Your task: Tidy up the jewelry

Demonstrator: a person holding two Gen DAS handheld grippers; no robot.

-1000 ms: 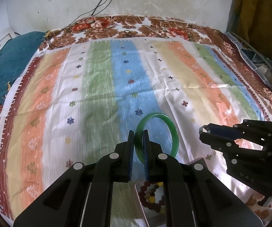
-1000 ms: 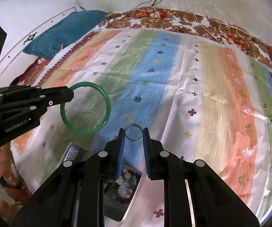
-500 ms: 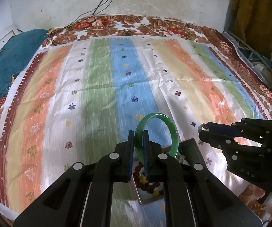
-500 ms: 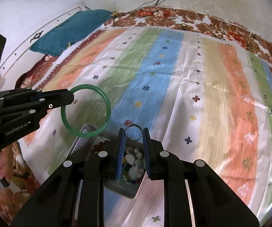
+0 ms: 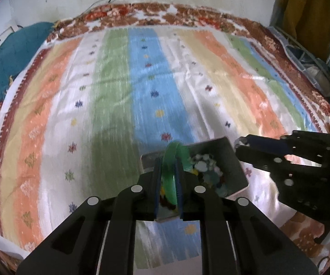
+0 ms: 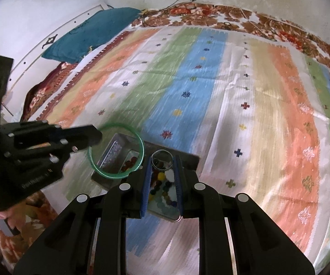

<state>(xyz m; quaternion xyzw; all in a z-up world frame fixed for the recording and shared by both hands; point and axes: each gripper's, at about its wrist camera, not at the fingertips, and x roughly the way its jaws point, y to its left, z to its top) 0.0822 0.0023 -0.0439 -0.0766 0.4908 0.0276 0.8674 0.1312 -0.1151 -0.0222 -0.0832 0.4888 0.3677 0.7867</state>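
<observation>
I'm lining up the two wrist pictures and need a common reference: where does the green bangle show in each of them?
Left wrist view: the green bangle sits low at centre, edge-on between the left gripper fingers, whose jaws have just been opening slightly.
Right wrist view: the bangle is left of centre, seen as a full ring at the left gripper's tip.
Shared landmark: the metal tray of beads beneath it.

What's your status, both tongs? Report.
Left tongs just easing open, green bangle between them. Right tongs shut on small metal ring. Both over the metal tray; nothing blocking.
</observation>
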